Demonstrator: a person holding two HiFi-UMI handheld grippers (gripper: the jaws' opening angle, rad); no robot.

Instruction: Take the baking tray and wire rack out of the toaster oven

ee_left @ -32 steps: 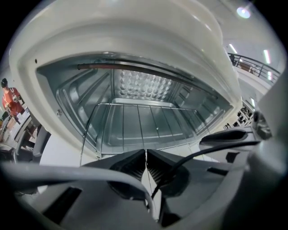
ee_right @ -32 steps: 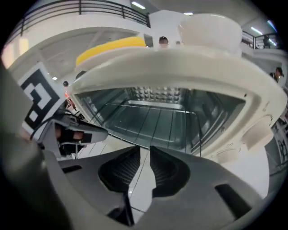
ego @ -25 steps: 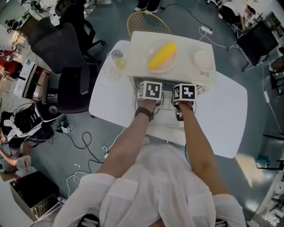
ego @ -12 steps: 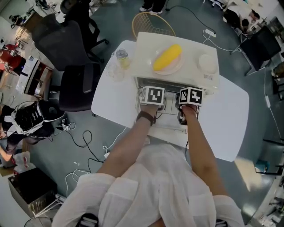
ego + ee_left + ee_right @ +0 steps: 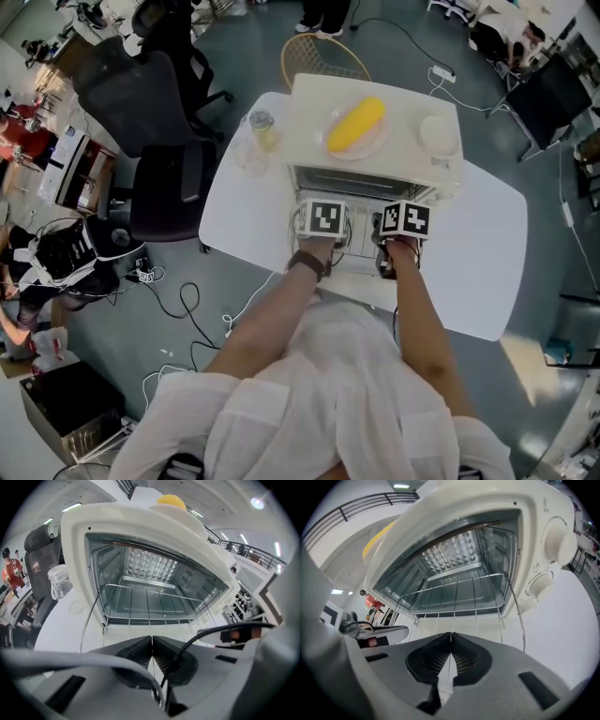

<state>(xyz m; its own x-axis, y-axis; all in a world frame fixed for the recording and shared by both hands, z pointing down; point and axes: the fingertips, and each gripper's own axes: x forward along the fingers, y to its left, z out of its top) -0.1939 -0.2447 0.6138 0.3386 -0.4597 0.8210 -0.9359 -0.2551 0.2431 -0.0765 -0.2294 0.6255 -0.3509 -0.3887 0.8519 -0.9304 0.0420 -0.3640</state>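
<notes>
Wire rack (image 5: 454,599), white toaster oven (image 5: 403,155)

Lower centre, the left gripper (image 5: 151,638) has its jaws pinched on the wire rack (image 5: 147,604), which juts from the open toaster oven (image 5: 75,541); a jar (image 5: 59,581) stands at left.

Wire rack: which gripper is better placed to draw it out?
Neither alone: left gripper and right gripper are both shut on the wire rack front, side by side before the toaster oven.
</notes>
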